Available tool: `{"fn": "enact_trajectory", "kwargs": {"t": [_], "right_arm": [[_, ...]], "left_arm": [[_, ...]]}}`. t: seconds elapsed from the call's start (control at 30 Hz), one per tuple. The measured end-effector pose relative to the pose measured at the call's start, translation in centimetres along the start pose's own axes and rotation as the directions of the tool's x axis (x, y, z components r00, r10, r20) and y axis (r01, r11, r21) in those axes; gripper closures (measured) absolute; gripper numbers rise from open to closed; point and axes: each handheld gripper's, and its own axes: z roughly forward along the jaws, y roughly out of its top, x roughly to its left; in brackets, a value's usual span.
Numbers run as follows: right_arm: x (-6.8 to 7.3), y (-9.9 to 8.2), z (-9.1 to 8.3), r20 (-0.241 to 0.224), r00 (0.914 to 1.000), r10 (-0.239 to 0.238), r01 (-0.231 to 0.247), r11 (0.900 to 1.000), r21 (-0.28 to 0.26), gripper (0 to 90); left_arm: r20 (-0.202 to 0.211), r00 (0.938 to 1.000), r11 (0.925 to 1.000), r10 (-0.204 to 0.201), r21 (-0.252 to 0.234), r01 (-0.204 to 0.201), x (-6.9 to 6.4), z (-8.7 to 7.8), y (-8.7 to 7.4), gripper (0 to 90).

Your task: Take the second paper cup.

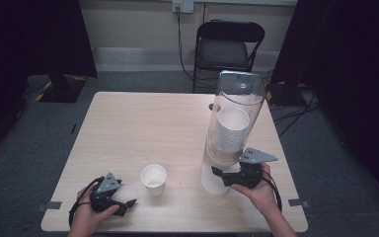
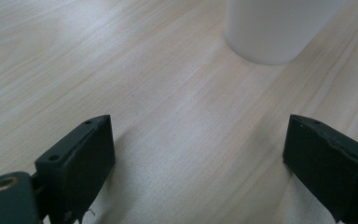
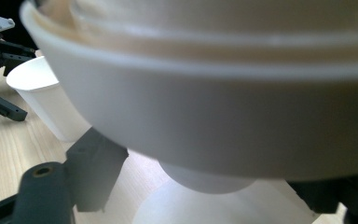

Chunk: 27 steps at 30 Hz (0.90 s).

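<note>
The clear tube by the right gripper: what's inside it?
The clear tube holds a nested stack of white paper cups; the top cup's open rim shows. How many cups there are, and the stack's lower end behind the white base, can't be made out.

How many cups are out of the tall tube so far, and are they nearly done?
One paper cup already stands upright on the table. The right gripper is at the bottom of the clear dispenser, its jaws either side of the lowest cup poking out; a firm grip can't be confirmed. The left gripper rests open near the first cup. A stack of cups remains inside.
</note>
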Motion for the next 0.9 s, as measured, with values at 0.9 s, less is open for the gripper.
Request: {"fn": "enact_trajectory", "kwargs": {"t": [0.9], "right_arm": [[-0.28,0.26,0.58,0.024,0.9988,0.042,-0.04,0.9973,-0.061,29.7]], "left_arm": [[0.0,1.0,1.0,0.0,0.0,0.0,0.0,0.0,0.0,8.5]]}}
